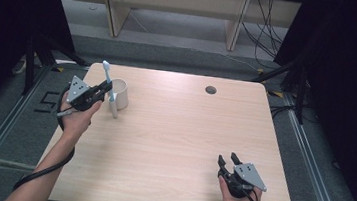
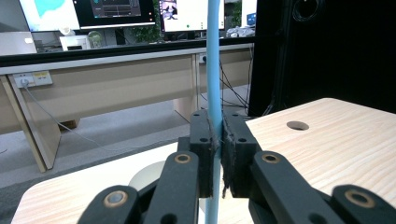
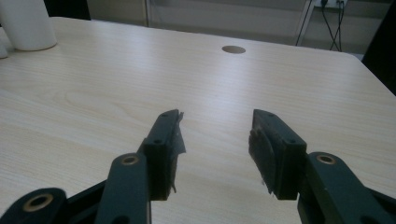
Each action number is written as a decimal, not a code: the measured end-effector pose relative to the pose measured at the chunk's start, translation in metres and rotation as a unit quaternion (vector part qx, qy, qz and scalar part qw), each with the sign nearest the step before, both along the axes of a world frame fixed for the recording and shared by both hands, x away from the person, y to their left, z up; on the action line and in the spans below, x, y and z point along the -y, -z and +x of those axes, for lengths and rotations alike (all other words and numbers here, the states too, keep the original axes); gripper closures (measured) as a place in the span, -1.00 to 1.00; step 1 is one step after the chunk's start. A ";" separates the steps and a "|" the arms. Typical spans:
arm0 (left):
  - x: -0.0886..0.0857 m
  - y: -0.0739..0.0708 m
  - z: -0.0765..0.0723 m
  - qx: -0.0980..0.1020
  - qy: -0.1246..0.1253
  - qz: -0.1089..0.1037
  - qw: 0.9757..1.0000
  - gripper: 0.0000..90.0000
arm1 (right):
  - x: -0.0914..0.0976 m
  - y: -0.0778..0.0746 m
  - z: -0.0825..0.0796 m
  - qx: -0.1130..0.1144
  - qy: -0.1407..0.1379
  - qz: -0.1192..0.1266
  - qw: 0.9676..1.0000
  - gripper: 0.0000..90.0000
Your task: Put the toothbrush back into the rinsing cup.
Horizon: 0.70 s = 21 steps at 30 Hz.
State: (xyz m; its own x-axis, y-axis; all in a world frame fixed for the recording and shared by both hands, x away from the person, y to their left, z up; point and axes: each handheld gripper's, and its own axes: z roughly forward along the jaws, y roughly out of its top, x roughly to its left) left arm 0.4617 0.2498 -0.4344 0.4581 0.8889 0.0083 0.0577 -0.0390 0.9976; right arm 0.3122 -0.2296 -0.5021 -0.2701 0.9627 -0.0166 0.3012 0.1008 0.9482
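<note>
One slim light-blue plastic toothbrush (image 1: pixel 108 86) is what's in play here, and it's pinched right between the fingers (image 2: pixel 204 154) of the left gripper (image 1: pixel 102 89). From the left gripper view the blue handle runs straight up through the middle, with both black pads pressed flat against it from either side, so the grip sits around mid-handle, with plenty of brush sticking out above the fingers and a shorter bit poking out below. In the high view the toothbrush stands nearly upright with a slight tilt, white bristle head on top, lower end hanging just above the light wooden counter (image 1: pixel 178 130), as far as I can tell not touching it. Right behind it, just beside the brush, sits one white cylindrical ceramic cup (image 1: pixel 119 93) near the counter's far left corner; whether the brush actually touches the cup I can't say. Over at the near right, the right gripper (image 1: pixel 227 160) is well apart from all that, its fingers (image 3: pixel 163 140) spread wide with nothing but bare wood between them. So the count: one toothbrush, one cup, two grippers, and one small round cable hole (image 1: pixel 211 90) in the counter near the far edge.
</note>
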 end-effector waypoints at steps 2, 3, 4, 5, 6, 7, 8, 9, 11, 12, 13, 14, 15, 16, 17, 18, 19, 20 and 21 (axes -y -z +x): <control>0.000 0.002 0.000 -0.001 -0.002 0.001 1.000 0.86 | 0.000 0.000 0.000 -0.003 -0.004 0.003 1.000 0.19; 0.000 0.003 0.000 -0.002 -0.001 -0.001 1.000 0.86 | -0.001 0.000 0.000 -0.005 -0.003 0.007 1.000 0.19; 0.000 0.005 0.000 -0.002 -0.002 0.000 1.000 0.86 | 0.000 0.001 0.001 0.001 -0.005 0.003 1.000 0.19; 0.000 0.006 0.000 -0.004 -0.002 0.001 1.000 0.86 | -0.001 0.001 0.001 -0.001 -0.004 0.004 1.000 0.19; 0.000 0.006 0.000 -0.004 -0.002 0.001 1.000 0.86 | -0.001 0.001 0.001 -0.001 -0.004 0.004 1.000 0.19; 0.000 0.007 0.000 -0.003 -0.003 0.002 1.000 0.86 | 0.000 0.000 0.000 -0.005 -0.004 -0.002 1.000 0.19; 0.000 0.007 0.000 -0.003 -0.003 0.002 1.000 0.86 | 0.000 0.000 0.000 -0.005 -0.004 -0.002 1.000 0.19; -0.001 0.008 0.000 -0.002 -0.004 0.002 1.000 0.86 | -0.001 0.001 0.001 0.000 -0.006 0.000 1.000 0.19; -0.001 0.009 0.000 -0.004 -0.005 0.003 1.000 0.86 | 0.000 0.000 0.000 -0.003 -0.004 -0.005 1.000 0.19; -0.001 0.009 0.000 -0.004 -0.005 0.003 1.000 0.86 | 0.000 0.000 0.000 -0.003 -0.004 -0.005 1.000 0.19; -0.001 0.010 0.000 -0.004 -0.005 0.003 1.000 0.86 | 0.000 0.001 0.000 -0.003 -0.004 -0.004 1.000 0.19; 0.000 0.010 0.001 -0.003 -0.004 0.003 1.000 0.86 | -0.001 0.001 0.000 -0.006 -0.003 -0.003 1.000 0.19; 0.000 0.011 0.001 -0.005 -0.005 0.004 1.000 0.86 | -0.001 0.001 0.000 -0.005 -0.004 -0.003 1.000 0.19; 0.000 0.012 0.001 -0.005 -0.005 0.005 1.000 0.86 | -0.001 0.001 0.000 -0.010 -0.009 0.003 1.000 0.19; 0.001 0.013 0.001 -0.005 -0.004 0.003 1.000 0.86 | -0.001 0.001 0.000 -0.010 -0.009 0.003 1.000 0.19; 0.001 0.015 0.001 -0.006 -0.004 0.004 1.000 0.86 | -0.001 0.001 0.000 -0.009 -0.006 0.000 1.000 0.19; 0.001 0.017 0.002 -0.007 -0.002 0.001 1.000 0.86 | -0.003 0.001 -0.001 -0.014 -0.003 0.013 1.000 0.18; 0.001 0.017 0.002 -0.007 -0.002 0.001 1.000 0.86 | -0.003 0.001 -0.001 -0.014 -0.003 0.010 1.000 0.18; 0.001 0.018 0.002 -0.007 -0.001 0.000 1.000 0.86 | -0.003 0.001 -0.001 -0.014 -0.003 0.010 1.000 0.18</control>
